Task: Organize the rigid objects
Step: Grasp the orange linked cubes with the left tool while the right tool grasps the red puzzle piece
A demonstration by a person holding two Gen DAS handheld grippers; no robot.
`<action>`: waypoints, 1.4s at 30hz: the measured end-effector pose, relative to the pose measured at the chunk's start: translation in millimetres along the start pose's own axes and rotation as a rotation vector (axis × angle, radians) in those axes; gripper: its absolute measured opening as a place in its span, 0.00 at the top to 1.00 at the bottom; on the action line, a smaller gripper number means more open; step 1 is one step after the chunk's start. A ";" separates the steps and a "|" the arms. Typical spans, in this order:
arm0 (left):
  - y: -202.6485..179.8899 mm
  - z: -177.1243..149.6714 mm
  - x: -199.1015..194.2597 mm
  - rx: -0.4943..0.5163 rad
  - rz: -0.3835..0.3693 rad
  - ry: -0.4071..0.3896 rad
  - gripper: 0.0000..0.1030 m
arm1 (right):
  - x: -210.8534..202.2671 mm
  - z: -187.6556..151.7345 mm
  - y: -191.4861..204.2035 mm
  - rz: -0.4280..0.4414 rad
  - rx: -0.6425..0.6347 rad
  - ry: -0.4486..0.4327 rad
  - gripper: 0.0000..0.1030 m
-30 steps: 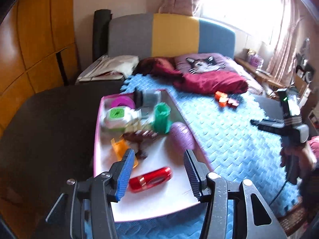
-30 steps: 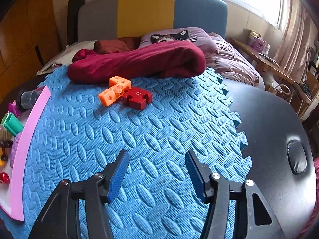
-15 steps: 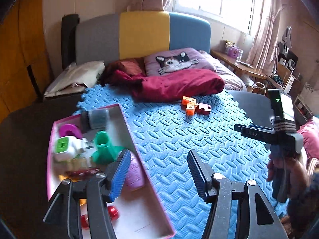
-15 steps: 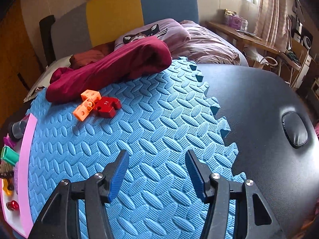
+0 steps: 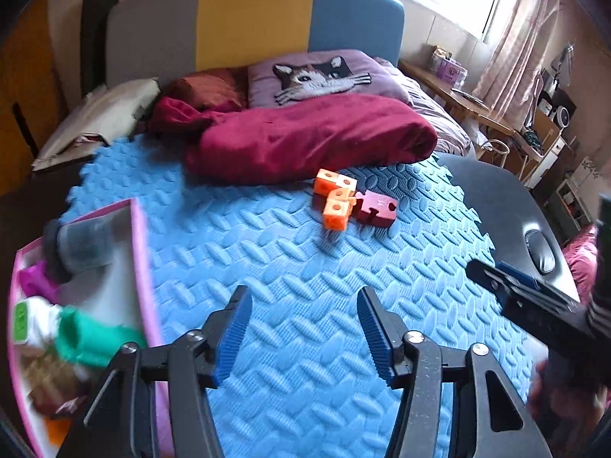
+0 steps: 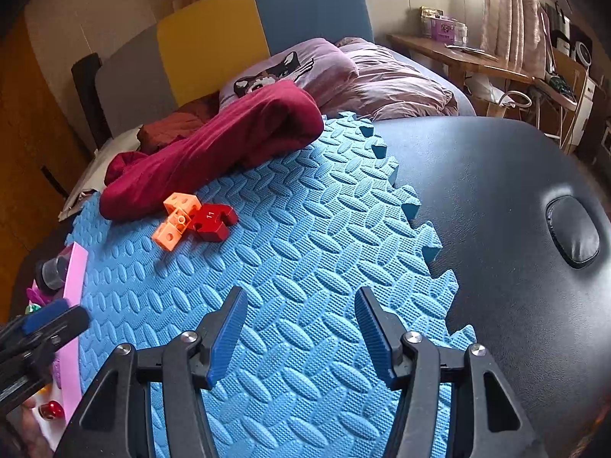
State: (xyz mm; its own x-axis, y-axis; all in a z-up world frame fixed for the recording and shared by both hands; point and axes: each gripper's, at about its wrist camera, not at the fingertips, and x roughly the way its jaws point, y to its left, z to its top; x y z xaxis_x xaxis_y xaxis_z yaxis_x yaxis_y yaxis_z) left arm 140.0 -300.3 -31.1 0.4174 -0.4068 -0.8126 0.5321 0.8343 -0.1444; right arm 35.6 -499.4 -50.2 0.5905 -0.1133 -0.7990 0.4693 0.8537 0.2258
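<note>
Orange cube blocks (image 5: 335, 200) and a dark red puzzle-shaped block (image 5: 376, 209) lie together on the blue foam mat (image 5: 305, 267), near a red blanket (image 5: 305, 141). They also show in the right wrist view, the orange blocks (image 6: 176, 219) and the red block (image 6: 212, 220). My left gripper (image 5: 303, 328) is open and empty above the mat, short of the blocks. My right gripper (image 6: 299, 328) is open and empty over the mat's right part. A pink-rimmed tray (image 5: 139, 252) at the left holds a green piece (image 5: 88, 337), a grey cylinder (image 5: 82, 248) and other small items.
A black padded table (image 6: 515, 229) carries the mat. Behind it stand a bed with a cat pillow (image 5: 320, 76) and a grey, yellow and blue headboard (image 5: 256, 19). The right gripper shows at the right of the left wrist view (image 5: 534, 301).
My left gripper has swung right, from over the tray to over the mat facing the blocks. My right gripper has turned right and shifted a little. Both stay open.
</note>
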 end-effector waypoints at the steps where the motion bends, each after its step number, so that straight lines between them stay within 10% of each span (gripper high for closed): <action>1: -2.8 4.5 5.8 0.006 0.006 0.002 0.54 | 0.0 0.4 -0.8 0.002 0.005 0.001 0.42; 22: -33.7 67.4 96.7 0.084 -0.063 -0.011 0.77 | 4.1 2.9 -8.9 0.052 0.068 0.026 0.42; 42: -20.0 -66.6 9.8 -0.004 -0.088 -0.017 0.76 | -2.0 0.4 -10.0 0.090 0.069 0.012 0.42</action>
State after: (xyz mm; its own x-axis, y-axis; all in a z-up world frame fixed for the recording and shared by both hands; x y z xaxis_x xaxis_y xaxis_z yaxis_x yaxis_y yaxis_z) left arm 84.4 -296.1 -73.8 0.3818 -0.4851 -0.7867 0.5646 0.7963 -0.2170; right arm 30.0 -508.0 -50.7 0.6244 -0.0314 -0.7805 0.4589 0.8233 0.3340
